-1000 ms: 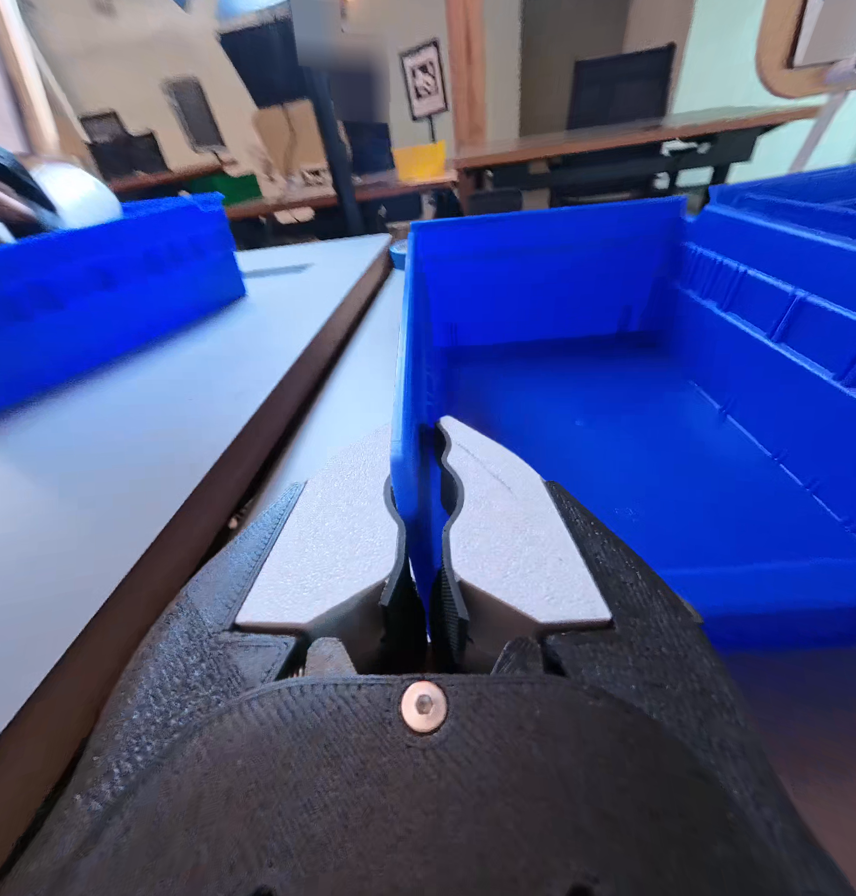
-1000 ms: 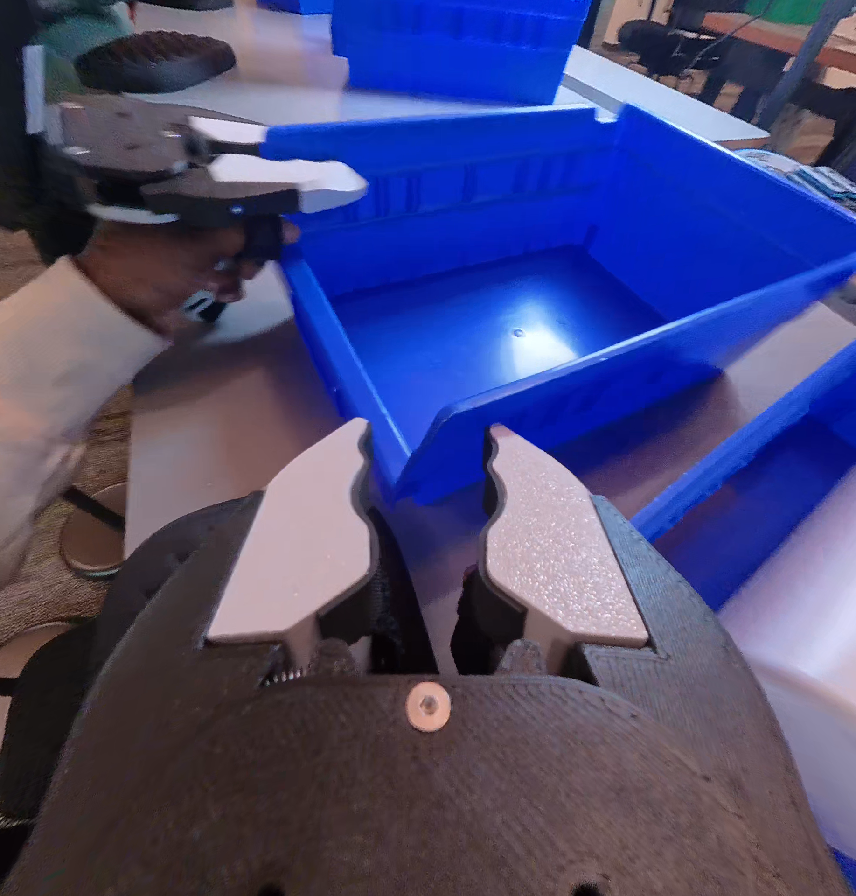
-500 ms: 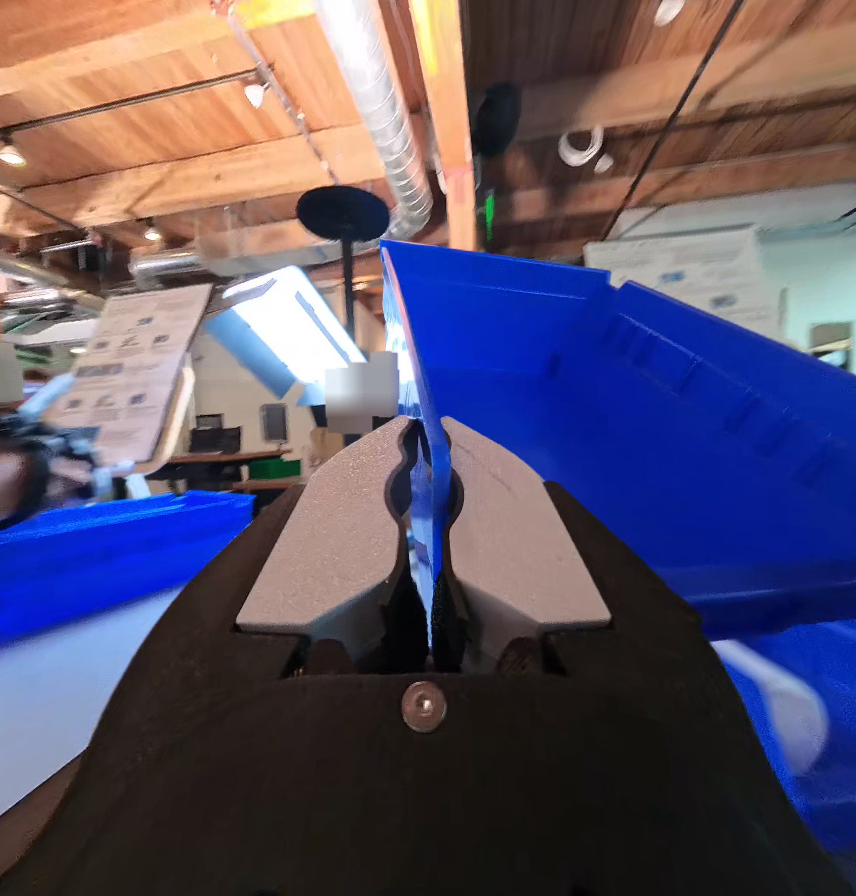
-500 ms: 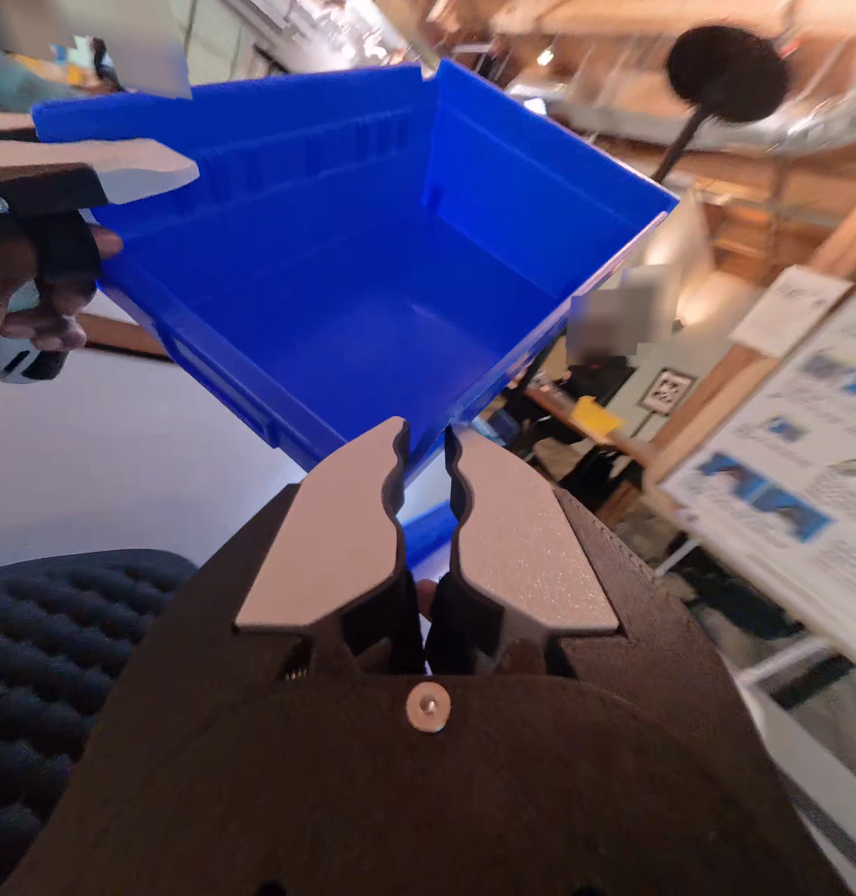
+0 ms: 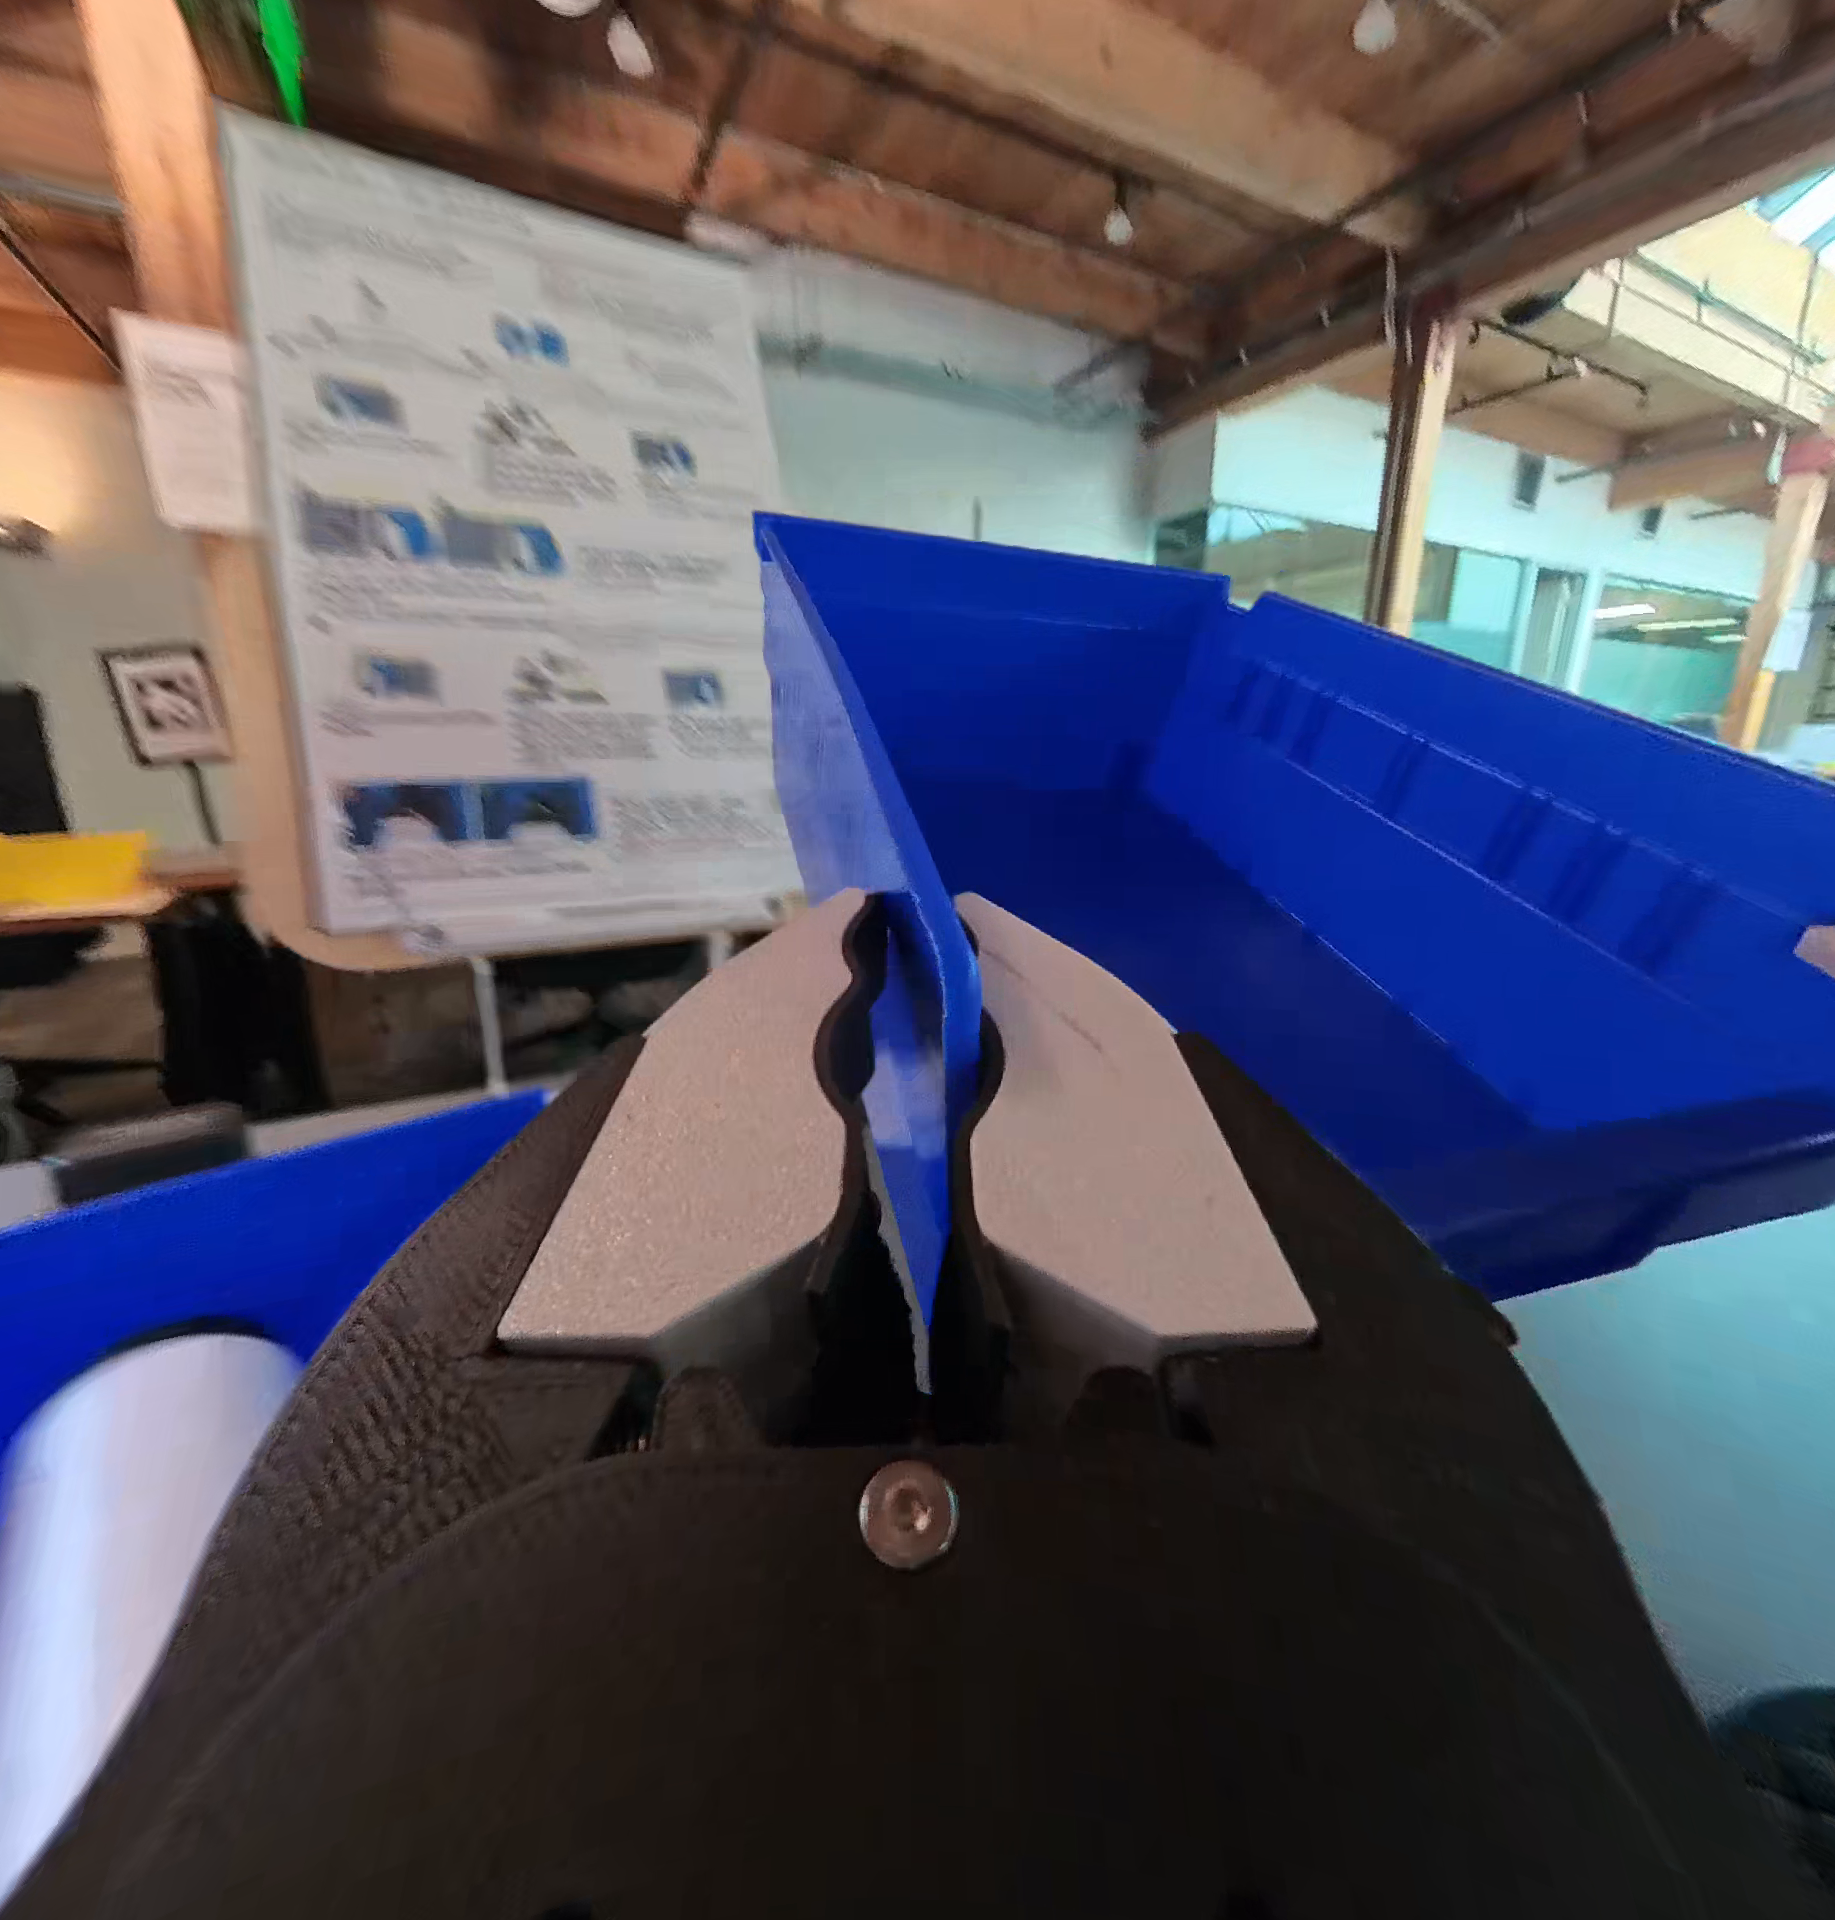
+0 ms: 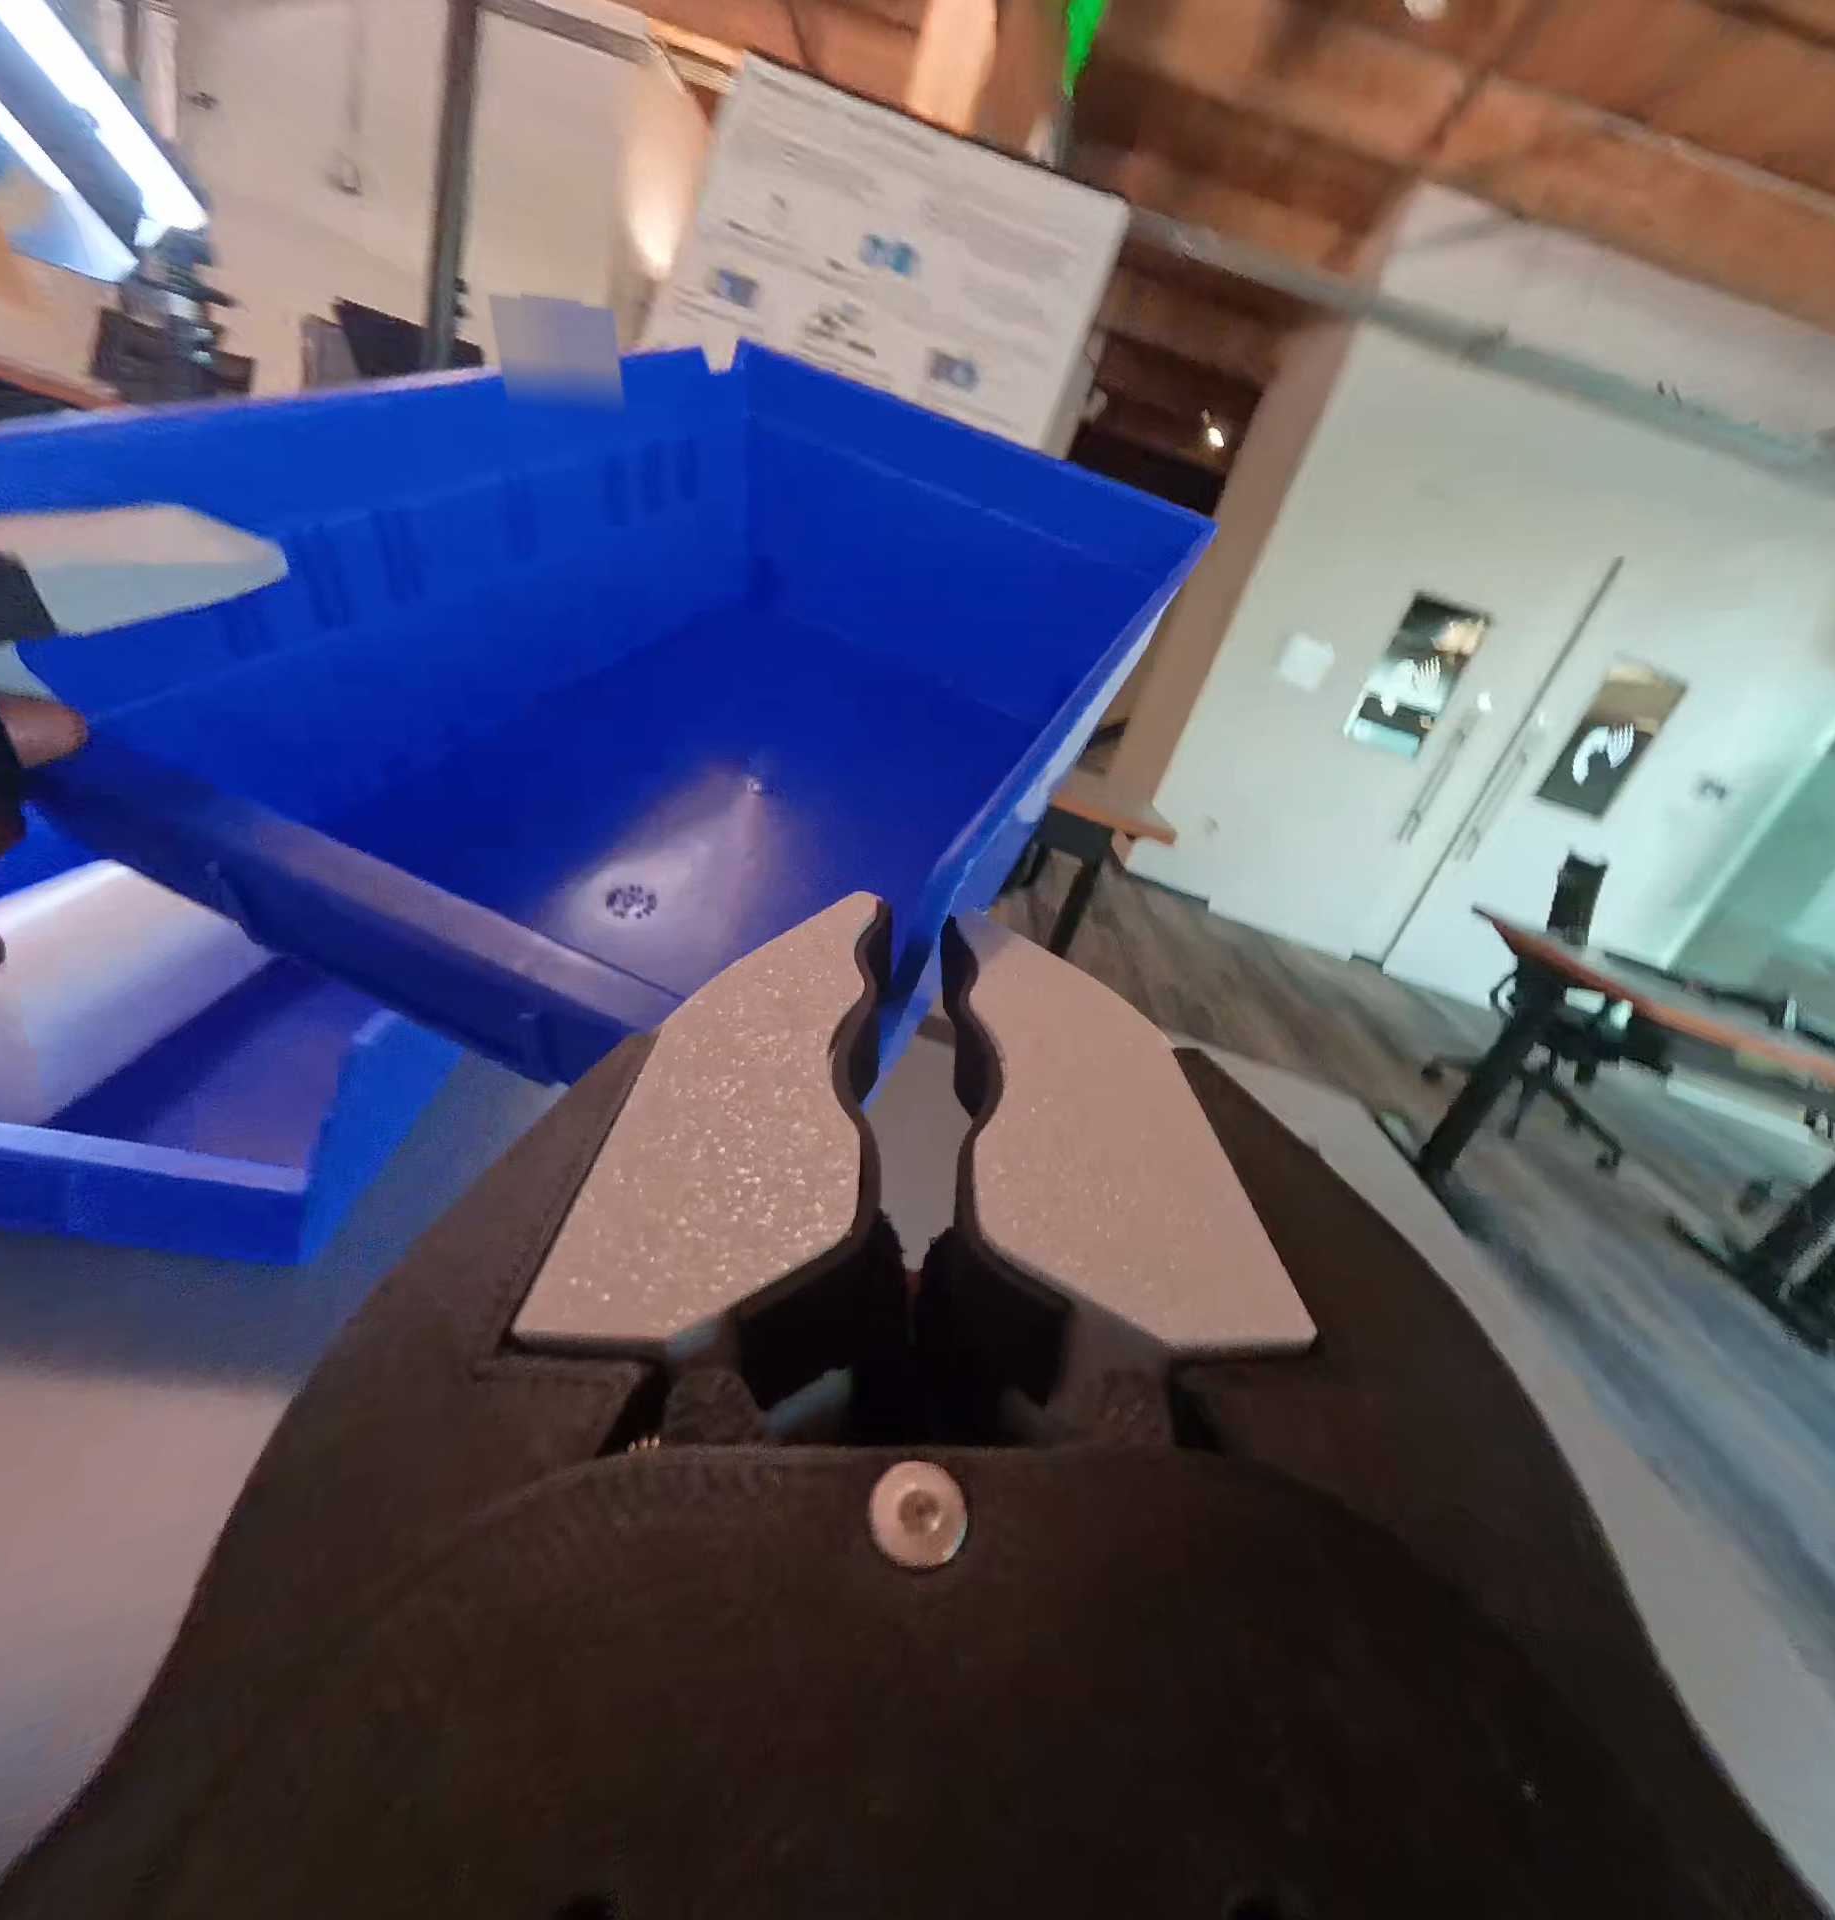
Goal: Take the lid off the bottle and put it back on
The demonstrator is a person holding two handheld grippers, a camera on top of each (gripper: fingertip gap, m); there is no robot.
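Bottle (image 5: 113, 1558), white, lies in lower blue bin (image 6: 165, 1174) on worktop (image 6: 113, 1455). L gripper (image 5: 918, 1091) & R gripper (image 6: 908, 997) fingers both clenched on walls of lifted, tilted blue bin (image 6: 684, 665).

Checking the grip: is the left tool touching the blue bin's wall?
Touching. In the left wrist view the left tool is shut on the blue bin wall.

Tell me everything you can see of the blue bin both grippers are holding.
The blue bin is an open-topped, empty plastic tub with ribbed inner walls. It is lifted and tilted above a second blue bin. The left gripper is shut on one side wall; the right gripper pinches the opposite wall's corner.
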